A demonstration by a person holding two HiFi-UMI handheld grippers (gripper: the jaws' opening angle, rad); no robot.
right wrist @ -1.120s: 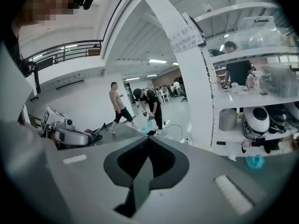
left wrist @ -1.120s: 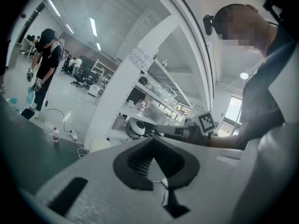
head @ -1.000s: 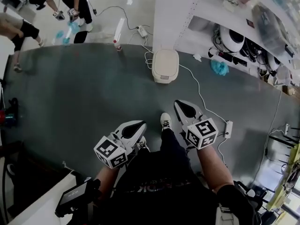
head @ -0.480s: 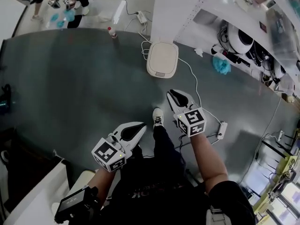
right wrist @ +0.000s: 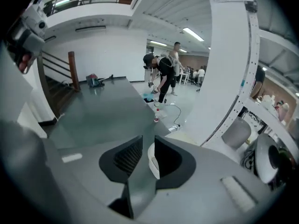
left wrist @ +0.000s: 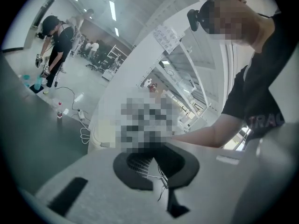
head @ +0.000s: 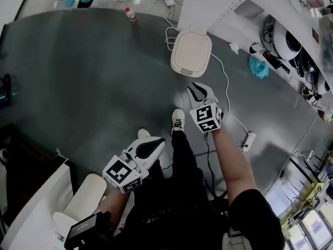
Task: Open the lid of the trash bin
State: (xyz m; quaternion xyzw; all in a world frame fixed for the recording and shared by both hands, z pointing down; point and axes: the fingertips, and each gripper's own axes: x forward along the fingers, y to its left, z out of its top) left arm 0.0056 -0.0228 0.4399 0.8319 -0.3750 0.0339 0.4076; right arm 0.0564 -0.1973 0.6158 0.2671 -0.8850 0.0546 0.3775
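Observation:
The cream trash bin (head: 191,52) stands on the grey floor with its lid down, beside the white shelf unit. My right gripper (head: 197,89) points at it from just short of its near edge, without touching. Its jaws have just been opening; they stand a little apart with nothing between them, and the bin (right wrist: 152,161) shows through the gap. My left gripper (head: 155,142) hangs lower and further back, by my leg, with its jaws together and nothing held. In the left gripper view the bin (left wrist: 99,138) shows far off at the left.
A white cable runs from the bin to a power strip (head: 248,141) at the right. A bottle (head: 131,14) stands behind the bin, a blue bag (head: 258,66) under the shelves (head: 223,7). My shoe (head: 178,120) is near the right gripper. A person (right wrist: 161,76) bends over far off.
My right gripper has sunk and moved forward to the bin, rolling as it went, and its jaws have parted. The left gripper has dropped a little. The bin's lid stays down.

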